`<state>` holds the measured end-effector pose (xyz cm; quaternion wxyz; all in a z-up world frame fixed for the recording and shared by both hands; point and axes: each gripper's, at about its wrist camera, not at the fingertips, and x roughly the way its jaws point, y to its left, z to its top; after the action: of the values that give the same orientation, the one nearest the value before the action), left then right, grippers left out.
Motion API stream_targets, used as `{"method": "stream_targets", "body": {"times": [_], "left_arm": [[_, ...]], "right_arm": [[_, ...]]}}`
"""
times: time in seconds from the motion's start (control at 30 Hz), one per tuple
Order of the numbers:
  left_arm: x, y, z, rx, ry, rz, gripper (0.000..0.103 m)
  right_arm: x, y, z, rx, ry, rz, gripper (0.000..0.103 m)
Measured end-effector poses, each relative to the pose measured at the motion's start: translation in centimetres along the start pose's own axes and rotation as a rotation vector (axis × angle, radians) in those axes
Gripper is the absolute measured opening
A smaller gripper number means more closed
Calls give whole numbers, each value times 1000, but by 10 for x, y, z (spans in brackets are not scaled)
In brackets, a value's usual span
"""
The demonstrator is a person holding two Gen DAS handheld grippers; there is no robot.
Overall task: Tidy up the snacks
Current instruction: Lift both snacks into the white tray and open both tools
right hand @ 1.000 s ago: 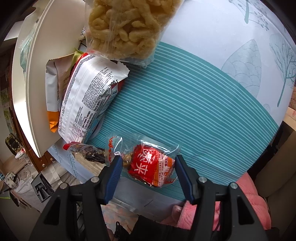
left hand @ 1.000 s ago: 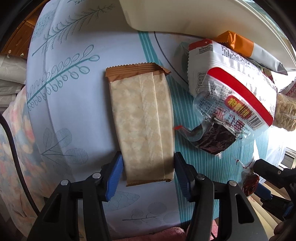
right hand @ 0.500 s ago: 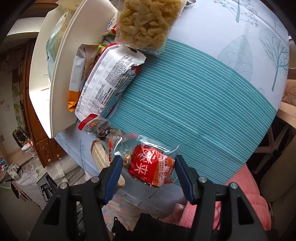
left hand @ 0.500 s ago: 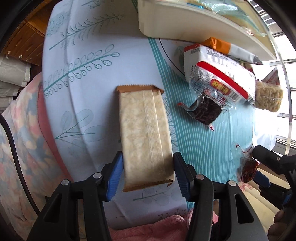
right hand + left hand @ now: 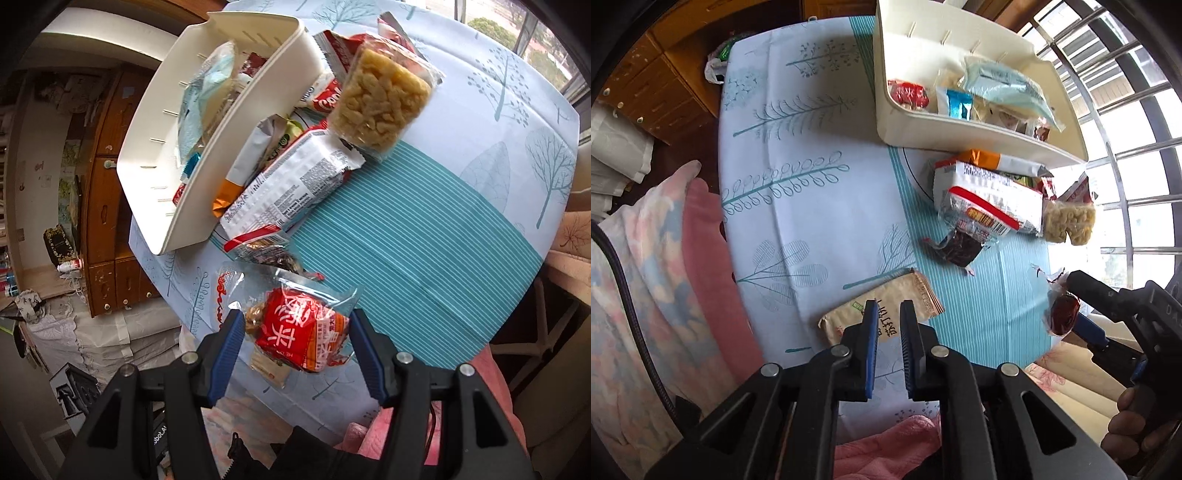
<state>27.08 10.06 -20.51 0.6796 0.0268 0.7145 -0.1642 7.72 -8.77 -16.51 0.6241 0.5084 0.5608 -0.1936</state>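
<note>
Left gripper [image 5: 886, 325] has just snapped closed on nothing; the tan snack pack [image 5: 882, 317] lies flat on the bench [image 5: 812, 206] right below its tips. Right gripper [image 5: 295, 332] is grasping a red snack bag [image 5: 299, 332], lifted clear of the bench.

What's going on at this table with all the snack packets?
A person holding a two-finger gripper in each hand is sorting snacks, apparently into the white bin. The right gripper is clamped on a red snack bag, lifted clear of the table. The left gripper has just closed its jaws with nothing between them; the tan packet lies on the table below it. More packets sit piled beside the bin.
</note>
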Motion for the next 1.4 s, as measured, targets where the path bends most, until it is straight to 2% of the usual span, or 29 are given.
{"method": "stream_targets", "body": {"times": [0.27,0.47,0.63,0.83,1.1,1.4], "left_arm": [[10,12,-3,-68,21,-9,10],[11,10,-8,-118,-10,-46,12],[4,4,-12,-151,-92,-76,14],[-7,-10,-14,-185,-231,-79,17],[-10,-21,-18,-296,-375,-115,23],[-5,-30,-23,-409,-433,-52,29]], "right_arm": [[-13,22,5,-105,-26,10,59],[-24,37,14,-189,-72,17,59],[-32,53,26,-279,-121,27,59],[-42,72,41,-417,-184,42,59],[-47,95,69,-618,-274,34,59],[-36,108,104,-782,-337,56,59]]}}
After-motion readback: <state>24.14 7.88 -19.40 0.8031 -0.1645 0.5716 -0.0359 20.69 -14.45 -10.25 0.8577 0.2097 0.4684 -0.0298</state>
